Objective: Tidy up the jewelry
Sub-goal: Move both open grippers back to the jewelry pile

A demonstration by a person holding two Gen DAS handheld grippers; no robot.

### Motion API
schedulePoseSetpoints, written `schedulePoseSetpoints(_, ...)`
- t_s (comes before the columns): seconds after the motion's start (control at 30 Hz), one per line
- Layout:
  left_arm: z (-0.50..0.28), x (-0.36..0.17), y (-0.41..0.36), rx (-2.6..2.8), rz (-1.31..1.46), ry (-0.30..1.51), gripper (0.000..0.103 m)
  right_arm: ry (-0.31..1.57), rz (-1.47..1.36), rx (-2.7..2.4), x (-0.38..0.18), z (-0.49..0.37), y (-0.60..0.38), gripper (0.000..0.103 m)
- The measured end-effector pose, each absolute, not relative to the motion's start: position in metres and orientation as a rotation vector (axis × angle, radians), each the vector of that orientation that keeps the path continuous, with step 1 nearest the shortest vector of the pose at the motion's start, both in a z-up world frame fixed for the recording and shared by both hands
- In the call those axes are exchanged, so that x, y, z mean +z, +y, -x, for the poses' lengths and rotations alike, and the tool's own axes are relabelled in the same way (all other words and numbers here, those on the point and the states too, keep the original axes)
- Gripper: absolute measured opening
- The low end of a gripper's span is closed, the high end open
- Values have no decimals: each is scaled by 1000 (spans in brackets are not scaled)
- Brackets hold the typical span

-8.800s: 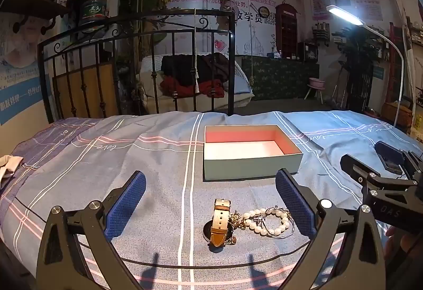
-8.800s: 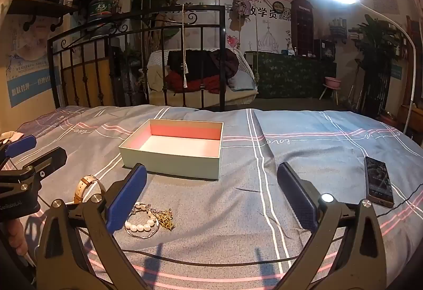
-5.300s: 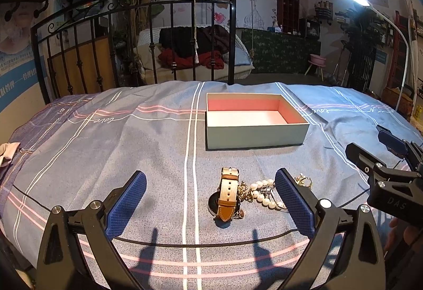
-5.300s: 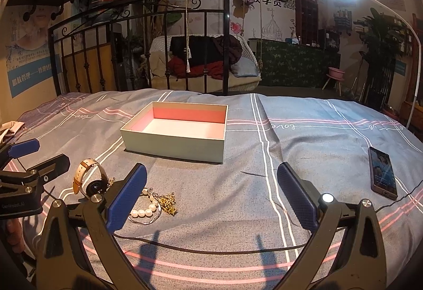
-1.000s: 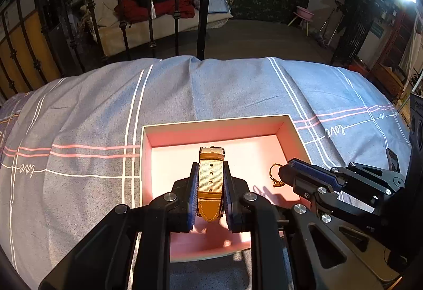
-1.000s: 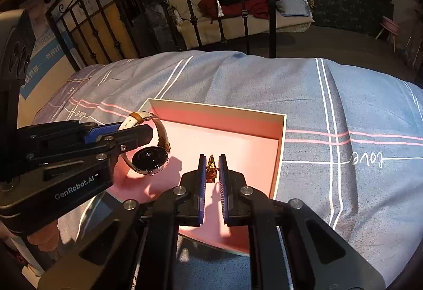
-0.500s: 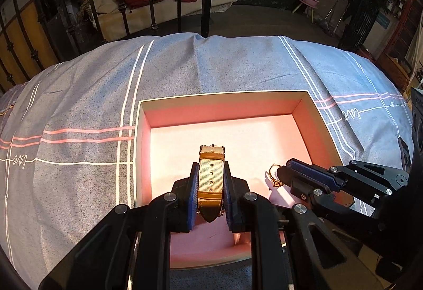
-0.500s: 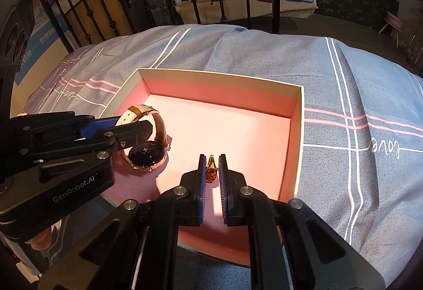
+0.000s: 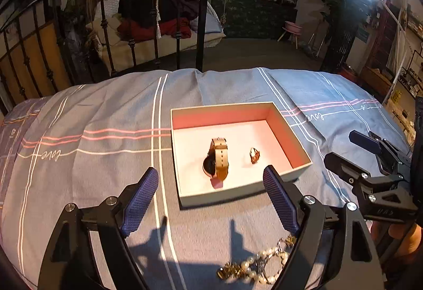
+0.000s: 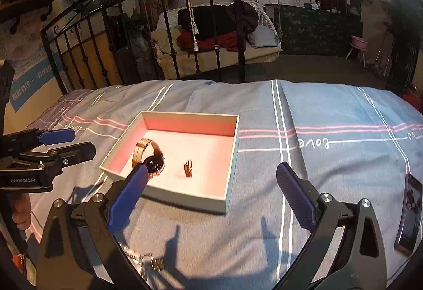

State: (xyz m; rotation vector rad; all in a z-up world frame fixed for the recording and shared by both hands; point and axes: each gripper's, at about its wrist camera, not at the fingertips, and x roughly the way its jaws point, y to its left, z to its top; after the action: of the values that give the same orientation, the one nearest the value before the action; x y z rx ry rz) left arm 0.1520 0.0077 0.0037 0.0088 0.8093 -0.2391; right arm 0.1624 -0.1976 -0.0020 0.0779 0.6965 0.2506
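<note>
An open box (image 9: 288, 135) (image 10: 232, 157) with a pink inside sits on the bed. In it lie a tan-strapped watch (image 9: 218, 159) (image 10: 149, 156) and a small gold ring (image 9: 254, 155) (image 10: 188, 167). My left gripper (image 9: 211, 200) hangs in front of the box, jaws opening, nothing between them. My right gripper (image 10: 211, 197) is also back from the box, jaws opening and empty. A pearl bracelet with gold chain (image 9: 253, 266) (image 10: 148, 262) lies on the cover near the lower edge, partly hidden by the fingers.
The blue striped bed cover (image 9: 92, 147) spreads all around the box. A phone (image 10: 408, 213) lies at the far right. A black iron bed frame (image 9: 158, 20) stands behind. A hand (image 9: 399, 234) holds the right gripper.
Both grippers have let go and spread wide: the watch and the ring now lie in the box. Both have pulled back from the box, which looks smaller and farther.
</note>
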Motion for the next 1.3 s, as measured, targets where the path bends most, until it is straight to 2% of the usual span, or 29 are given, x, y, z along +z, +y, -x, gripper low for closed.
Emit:
schedulePoseSetpoints(0.13, -110, -24, 20, -230, 59, 844, 79, 755, -106, 312, -28, -119, -192, 96)
schedulePoseSetpoints(0.37, -68, -65, 27, -229, 66, 920, 72, 852, -77, 456, -65, -83, -148, 96)
schedulePoseSetpoints(0.5, -67, -75, 23, -210, 4, 935, 65, 871, -44, 470, -72, -82, -133, 95)
schedulePoseSetpoints(0.57, -70, -77, 22, -201, -9, 940, 61, 879, -21, 478, -75, -82, -129, 92)
schedulePoseSetpoints(0.63, -73, -78, 21, -210, -19, 945, 60, 887, -7, 474, -77, -84, -126, 87)
schedulePoseSetpoints(0.87, -86, -83, 9, -250, -94, 944, 57, 893, -5, 480, -79, -89, -126, 84)
schedulePoseSetpoints(0.93, -88, -84, 9, -253, -101, 936, 50, 894, 0, 480, -80, -90, -125, 84)
schedulePoseSetpoints(1.0, -89, -85, 9, -246, -104, 925, 37, 894, 10, 479, -80, -91, -123, 84)
schedulePoseSetpoints(1.1, -87, -85, 8, -262, -115, 911, 24, 893, 12, 479, -80, -91, -122, 84)
schedulePoseSetpoints(1.2, -86, -85, 9, -271, -110, 902, 15, 894, 14, 477, -81, -91, -122, 84)
schedulePoseSetpoints(1.3, -85, -85, 10, -279, -99, 902, 15, 895, 21, 475, -81, -91, -120, 84)
